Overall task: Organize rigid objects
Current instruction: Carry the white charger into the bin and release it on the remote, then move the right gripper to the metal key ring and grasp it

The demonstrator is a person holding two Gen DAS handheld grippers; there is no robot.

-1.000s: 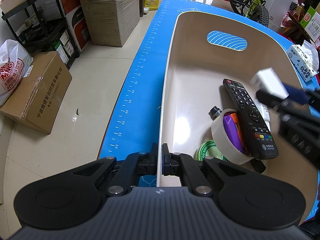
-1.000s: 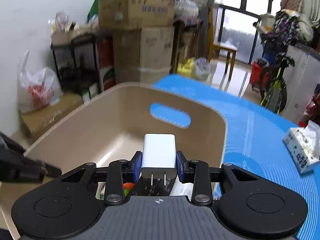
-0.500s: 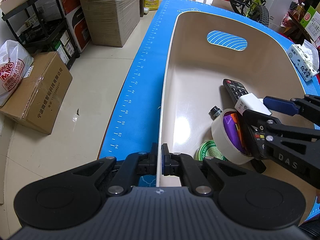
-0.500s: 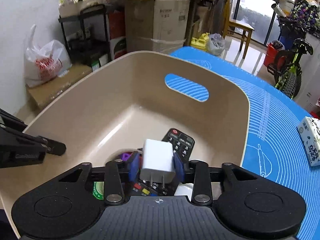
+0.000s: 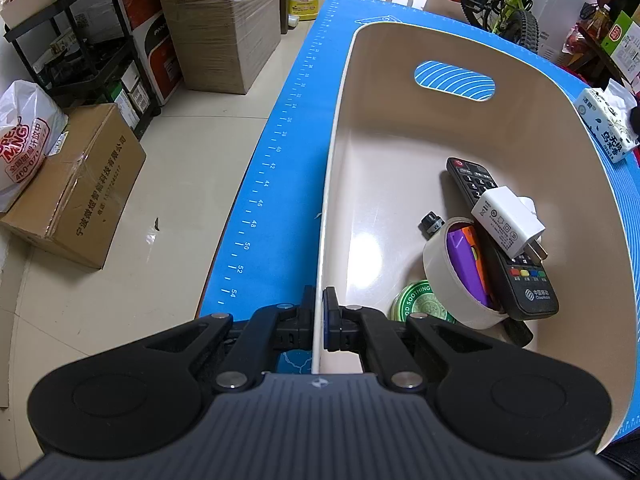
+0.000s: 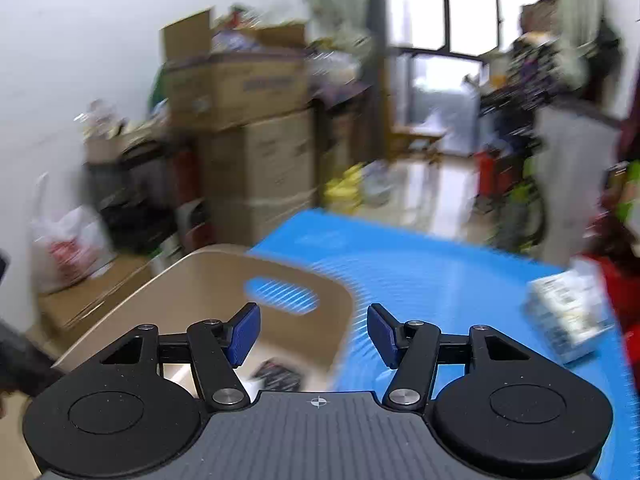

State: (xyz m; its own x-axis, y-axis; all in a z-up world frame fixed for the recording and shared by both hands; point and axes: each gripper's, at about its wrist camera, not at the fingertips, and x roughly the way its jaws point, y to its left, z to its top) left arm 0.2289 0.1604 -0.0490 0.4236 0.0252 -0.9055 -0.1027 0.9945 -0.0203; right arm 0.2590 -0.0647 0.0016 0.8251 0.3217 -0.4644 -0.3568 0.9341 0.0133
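A beige bin (image 5: 384, 128) sits on the blue mat (image 5: 280, 168). My left gripper (image 5: 319, 312) is shut on the bin's near rim. In the bin lie a black remote (image 5: 520, 280), a white charger plug (image 5: 508, 226) resting on the remote, a roll of white tape (image 5: 444, 276) with a purple and orange block (image 5: 464, 264) in it, a green tin (image 5: 420, 304) and a small black cap (image 5: 431, 222). My right gripper (image 6: 314, 334) is open and empty, raised above the bin's right rim (image 6: 208, 284); its view is blurred.
A tissue pack (image 5: 606, 128) lies on the mat right of the bin, also in the right wrist view (image 6: 568, 316). Cardboard boxes (image 5: 80, 184), a shelf rack (image 5: 72, 52), a white bag (image 5: 24, 136) and a bicycle (image 5: 504, 4) stand on the floor around the table.
My right gripper lowered the charger plug into the bin, opened and let it go onto the remote, then pulled up and back out. My left gripper has not moved.
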